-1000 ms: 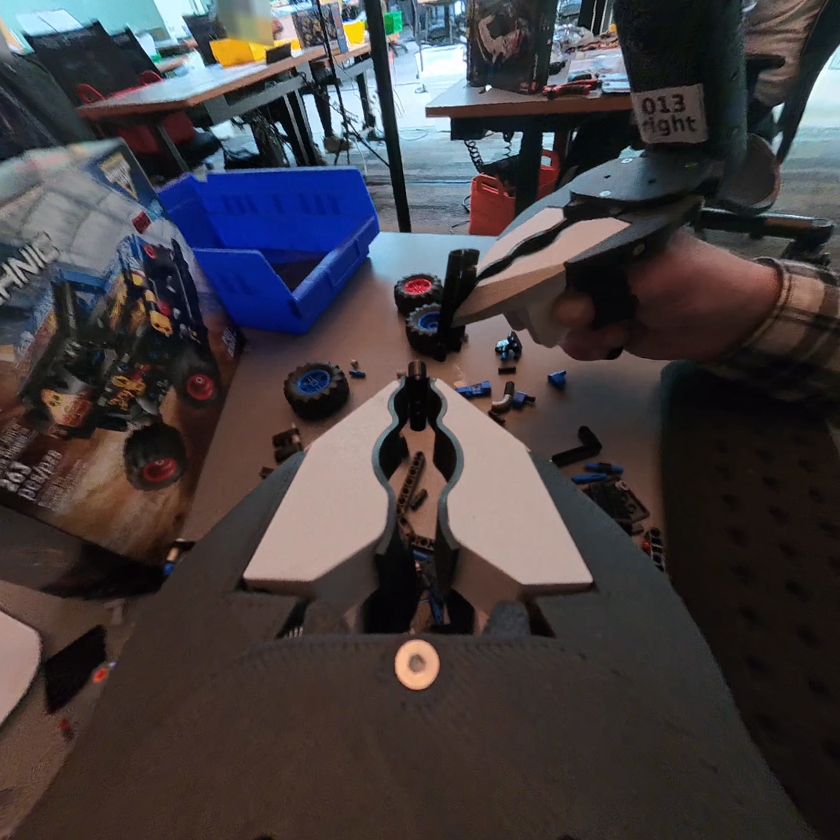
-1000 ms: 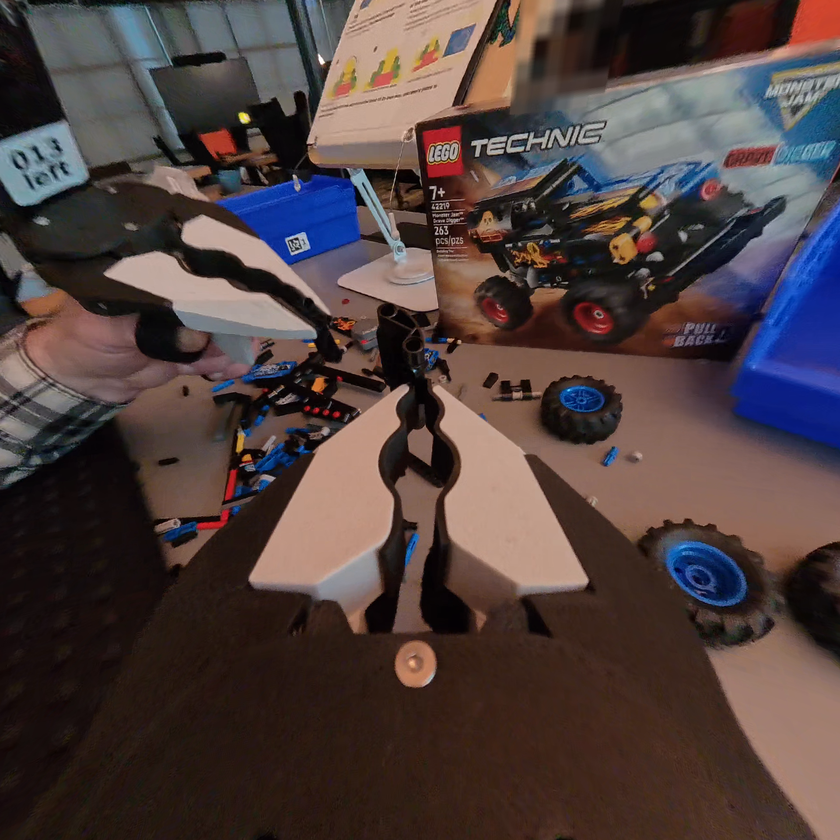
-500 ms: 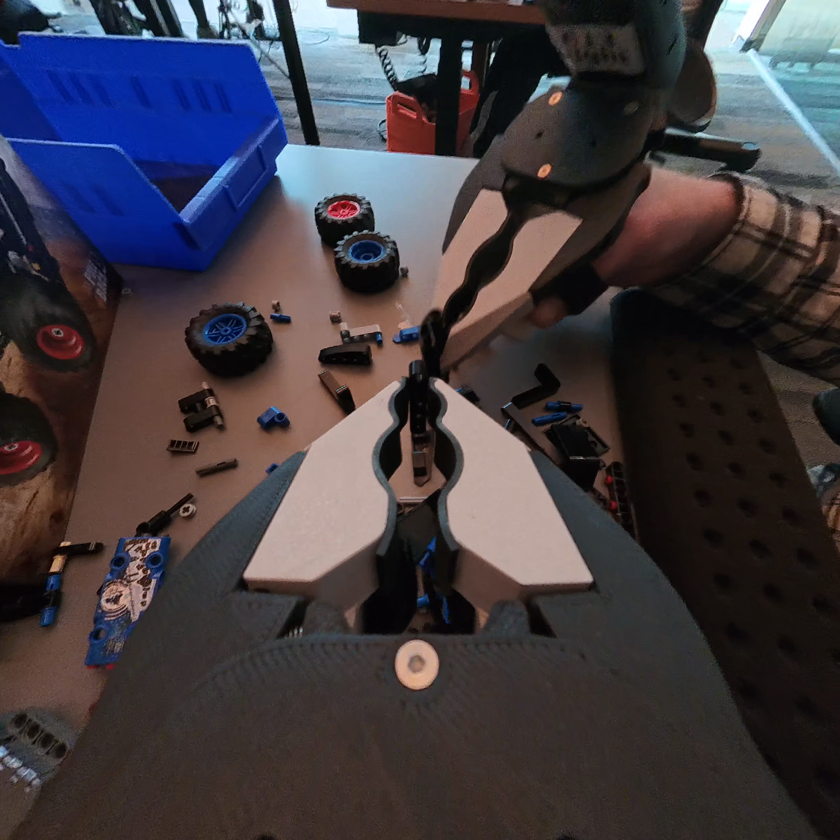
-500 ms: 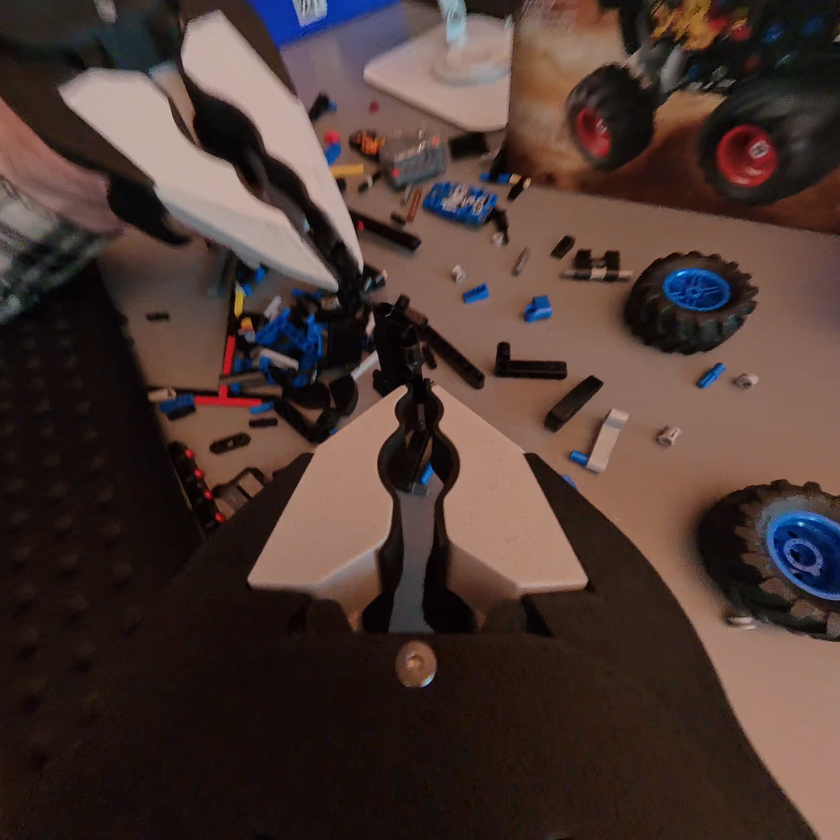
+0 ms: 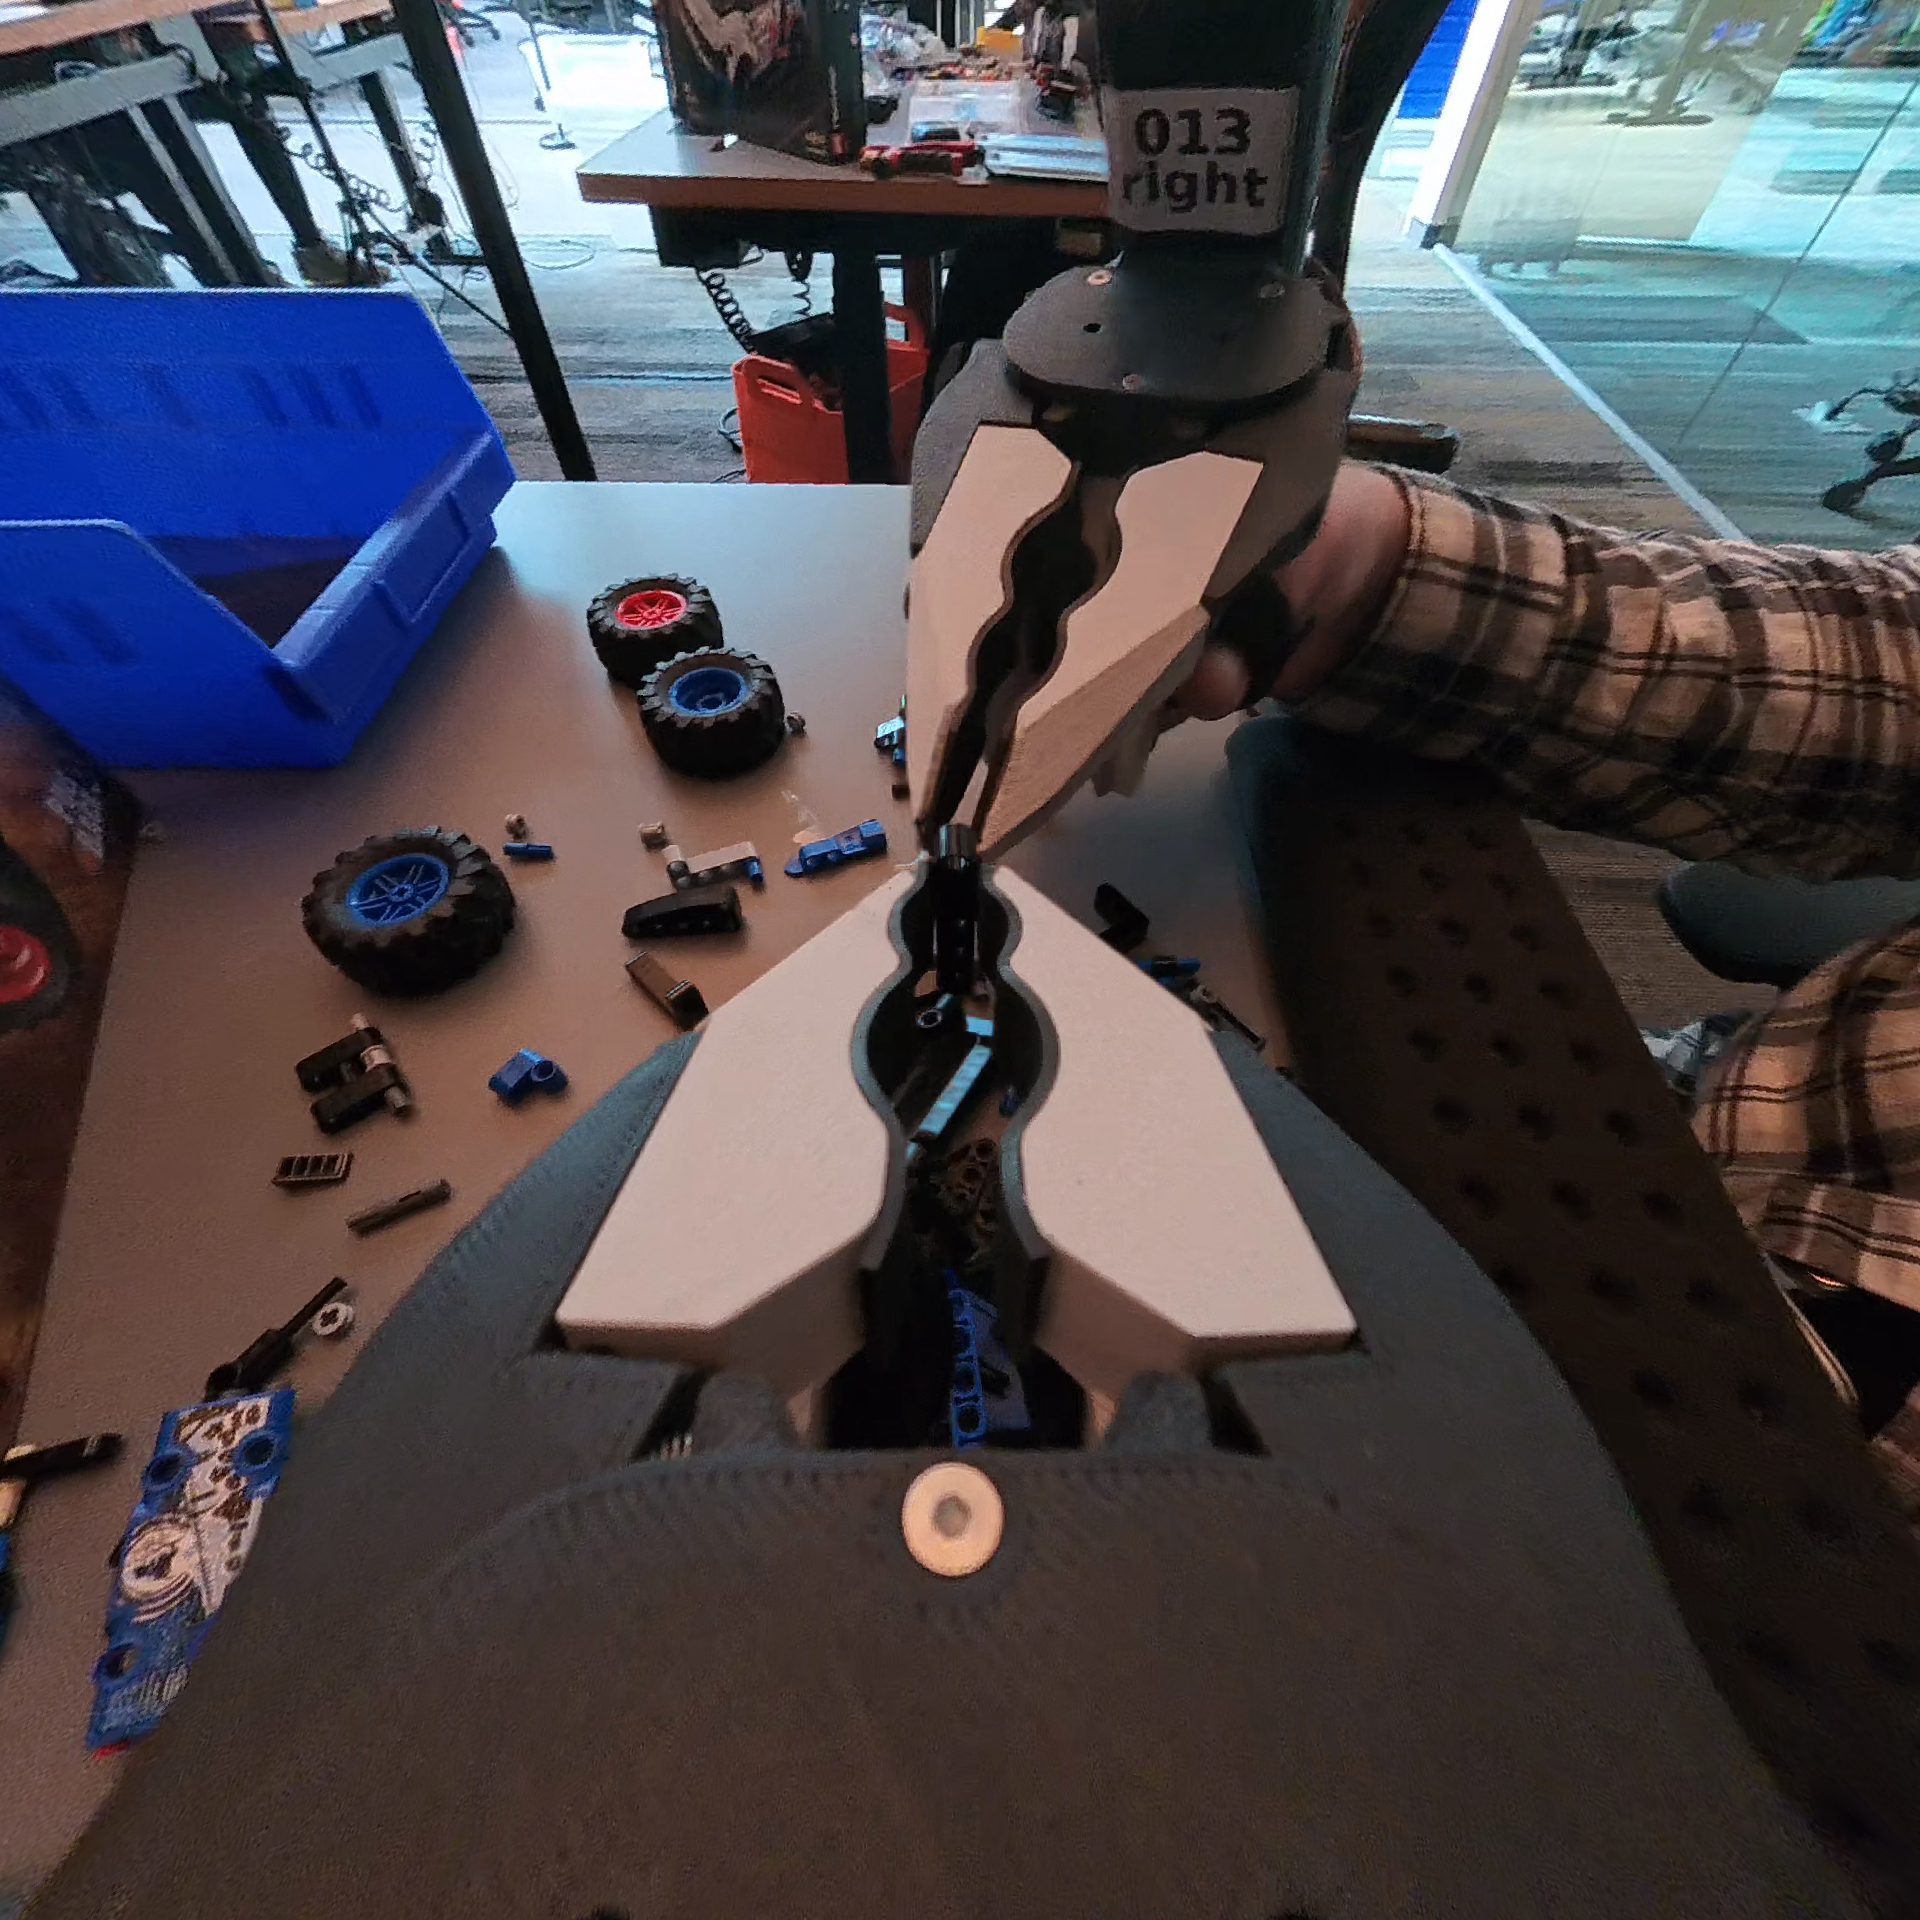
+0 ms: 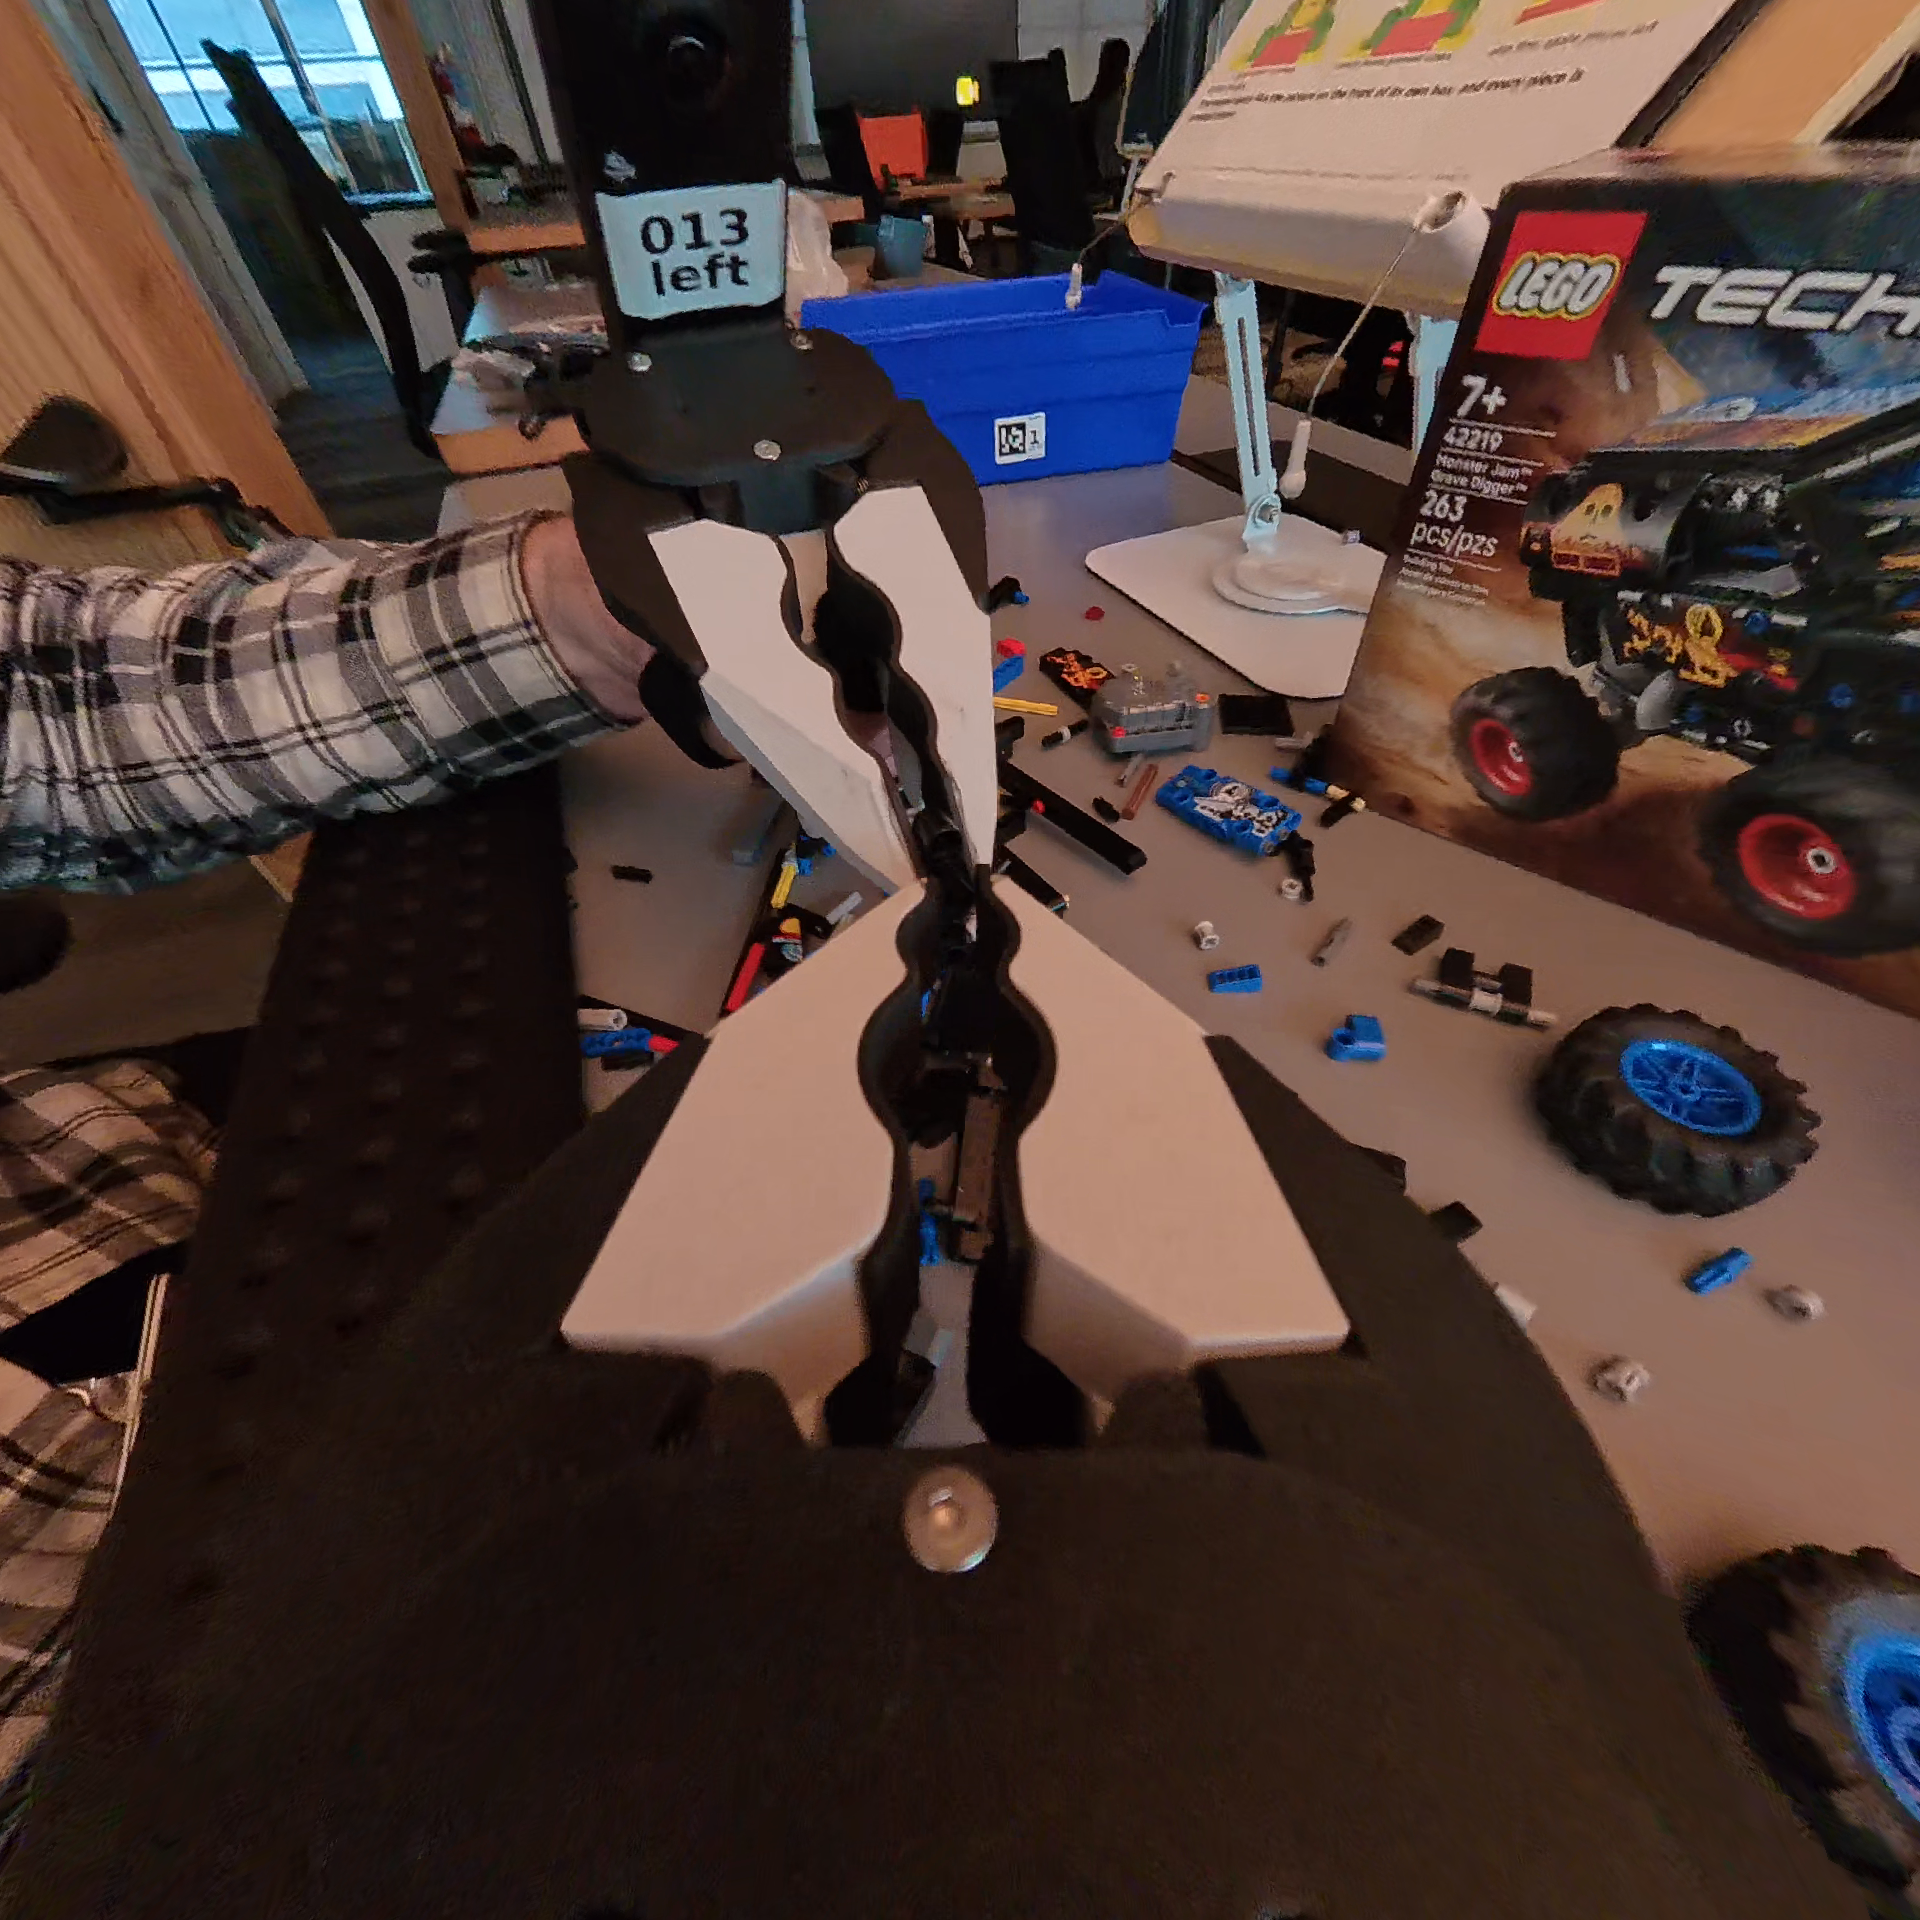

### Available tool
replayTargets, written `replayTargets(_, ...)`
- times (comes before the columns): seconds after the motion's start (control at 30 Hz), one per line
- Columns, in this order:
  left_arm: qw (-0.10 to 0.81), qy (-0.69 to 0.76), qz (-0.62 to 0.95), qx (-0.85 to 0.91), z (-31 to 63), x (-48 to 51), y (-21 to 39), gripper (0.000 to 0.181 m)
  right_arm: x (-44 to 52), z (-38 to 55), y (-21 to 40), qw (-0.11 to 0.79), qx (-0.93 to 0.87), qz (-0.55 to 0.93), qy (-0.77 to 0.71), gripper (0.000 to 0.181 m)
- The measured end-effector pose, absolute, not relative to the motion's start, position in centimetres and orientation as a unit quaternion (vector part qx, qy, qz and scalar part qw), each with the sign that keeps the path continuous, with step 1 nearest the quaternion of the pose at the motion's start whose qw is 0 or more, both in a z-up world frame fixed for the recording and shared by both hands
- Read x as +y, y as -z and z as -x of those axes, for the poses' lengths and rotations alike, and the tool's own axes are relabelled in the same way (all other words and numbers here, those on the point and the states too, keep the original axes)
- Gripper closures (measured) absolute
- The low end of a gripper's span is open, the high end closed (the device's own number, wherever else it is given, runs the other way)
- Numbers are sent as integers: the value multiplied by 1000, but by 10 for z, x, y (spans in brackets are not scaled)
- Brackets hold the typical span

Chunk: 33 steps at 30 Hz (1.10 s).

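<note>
Between both sets of jaws, each pressed on what looks like one black piece (image 5: pixel 954 914), the left gripper (image 5: pixel 951 883) and right gripper (image 6: pixel 951 894) have swung tip to tip above the bench (image 5: pixel 821 540), wheels (image 5: pixel 407 906) beyond.

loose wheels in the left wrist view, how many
3: red-hubbed wheel nearest the blue bin, blue-hubbed wheel beside it, another blue-hubbed wheel nearer the camera. More may be hidden.

Grey carpet floor (image 5: pixel 644 343), brown desks (image 5: pixel 831 177) behind, glass partition (image 5: pixel 1714 187) right, wooden panel (image 6: pixel 156 343).
</note>
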<state>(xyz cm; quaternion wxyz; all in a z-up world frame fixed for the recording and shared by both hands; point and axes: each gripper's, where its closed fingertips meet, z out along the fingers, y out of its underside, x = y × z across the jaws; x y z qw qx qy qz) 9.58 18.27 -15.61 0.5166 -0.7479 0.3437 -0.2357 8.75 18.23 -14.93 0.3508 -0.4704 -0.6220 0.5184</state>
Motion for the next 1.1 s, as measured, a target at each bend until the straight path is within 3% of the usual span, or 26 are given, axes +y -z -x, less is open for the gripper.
replayTargets(0.33, 520, 272, 720, 370, -103, 169, 146, 177, 167, -95, 140, 341, -631, 426, -552, 178)
replayTargets(0.63, 559, 218, 691, 403, -107, 166, 134, 177, 163, -99, 134, 336, -621, 421, -570, 180)
replayTargets(0.9, 563, 189, 705, 386, -100, 172, 135, 178, 171, -92, 142, 418, -664, 423, -454, 180)
replayTargets(0.97, 624, 246, 658, 342, -90, 164, 92, 177, 200, -92, 179, 421, -688, 477, -351, 179)
replayTargets(1.03, 639, 215, 660, 332, -67, 162, 79, 177, 201, -98, 170, 421, -659, 480, -398, 181)
replayTargets(1.1, 601, 236, 691, 324, -66, 167, 106, 177, 197, -97, 158, 429, -662, 465, -402, 181)
